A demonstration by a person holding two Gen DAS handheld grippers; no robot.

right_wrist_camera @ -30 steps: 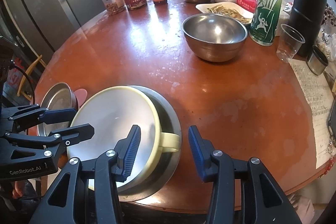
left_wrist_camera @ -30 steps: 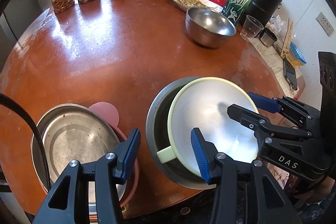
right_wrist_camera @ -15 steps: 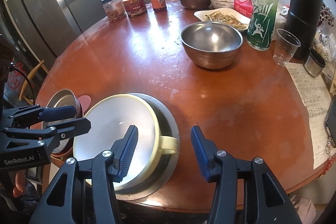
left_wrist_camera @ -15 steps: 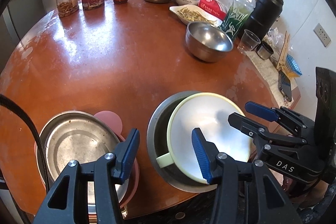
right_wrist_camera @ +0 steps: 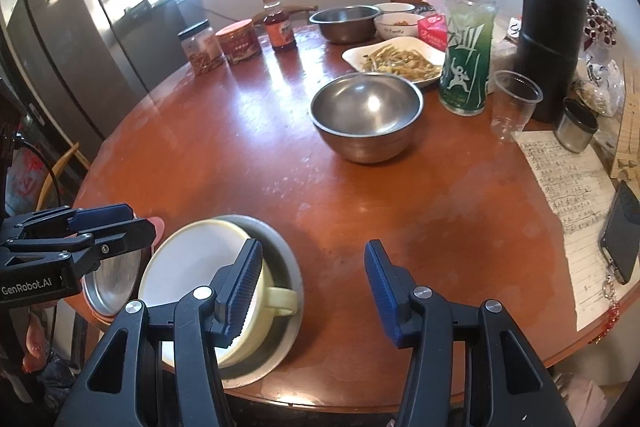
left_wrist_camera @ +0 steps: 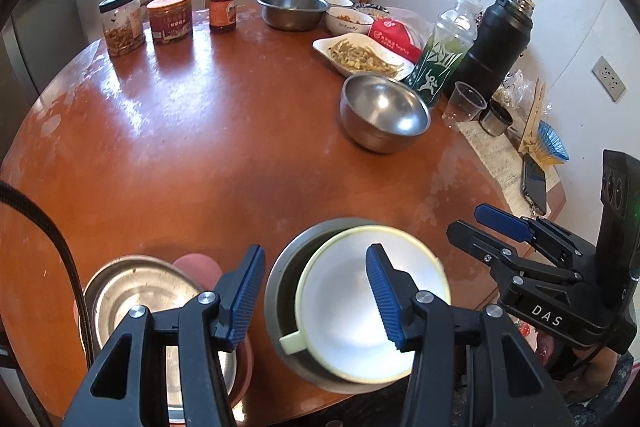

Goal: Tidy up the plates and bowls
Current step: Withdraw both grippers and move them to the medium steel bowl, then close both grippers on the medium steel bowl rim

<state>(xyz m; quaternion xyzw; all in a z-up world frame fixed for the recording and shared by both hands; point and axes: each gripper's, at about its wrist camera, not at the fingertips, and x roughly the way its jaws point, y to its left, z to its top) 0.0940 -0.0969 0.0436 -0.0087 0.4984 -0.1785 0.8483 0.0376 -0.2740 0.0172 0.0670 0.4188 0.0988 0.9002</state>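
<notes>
Both grippers (left_wrist_camera: 316, 291) (right_wrist_camera: 312, 287) are open and empty, so grab that slick, probably light steel bowl (right_wrist_camera: 366, 117) mid-worktop (left_wrist_camera: 200, 155) by its thin rim, it'll slide.

Left wrist camera sat just behind the left gripper (left_wrist_camera: 316, 291), looked forward and steeply down along its blue-padded fingers from above the near edge of the round reddish-brown wooden table (left_wrist_camera: 200, 147). Right wrist camera did the same behind the right gripper (right_wrist_camera: 314, 287), a little less steep. Both close to the near edge. Shared ground: the pale yellow-rimmed handled bowl (left_wrist_camera: 360, 307) (right_wrist_camera: 192, 267) right under both grippers, the steel bowl (left_wrist_camera: 384, 111) (right_wrist_camera: 366, 115) farther ahead, the far jars and bottles. Each view caught the other gripper at its side edge.
</notes>
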